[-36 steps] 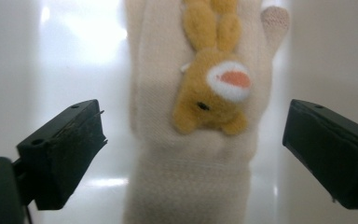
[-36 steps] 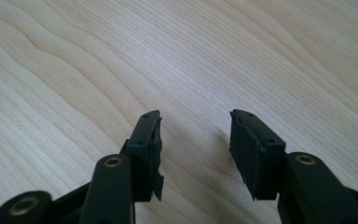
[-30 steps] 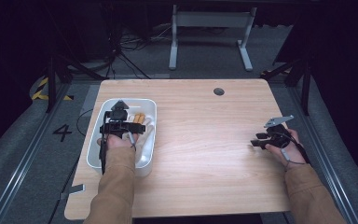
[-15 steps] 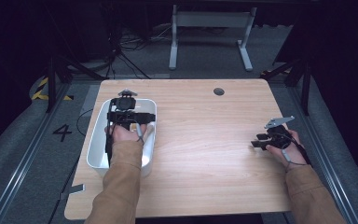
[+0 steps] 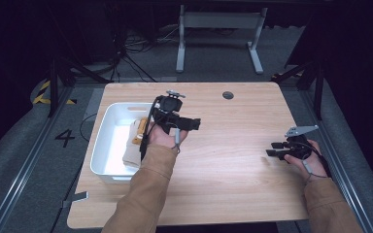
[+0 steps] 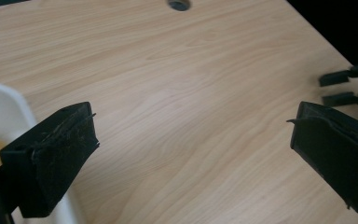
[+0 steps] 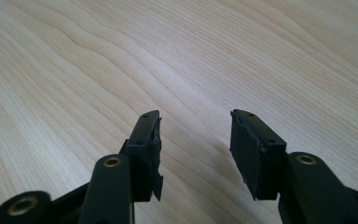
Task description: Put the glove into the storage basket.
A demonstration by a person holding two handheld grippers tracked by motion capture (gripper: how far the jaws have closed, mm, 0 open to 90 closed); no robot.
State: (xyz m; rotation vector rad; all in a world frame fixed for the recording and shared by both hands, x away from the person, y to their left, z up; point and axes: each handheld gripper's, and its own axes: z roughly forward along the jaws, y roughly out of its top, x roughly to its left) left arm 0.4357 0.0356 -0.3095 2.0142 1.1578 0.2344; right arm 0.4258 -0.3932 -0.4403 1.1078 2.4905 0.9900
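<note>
bin contents sit behind your left gripper (image 5: pixel 190 124)
its jaws are apart and empty; the cloth (image 5: pixel 132 151) in the bin (image 5: pixel 108 127) lies nearer it than your right gripper (image 5: pixel 273 152), also apart.

Both grippers are plain black: left gripper (image 5: pixel 175 119), right gripper (image 5: pixel 289 149). The table (image 5: pixel 233 145) under their fingers is light wood with wavy grain. Beside the left fingers sits a white bin (image 5: pixel 108 145) with something yellow-orange (image 5: pixel 139 131) and beige (image 5: pixel 131 154) inside. Sleeves (image 5: pixel 148 194) are tan.
</note>
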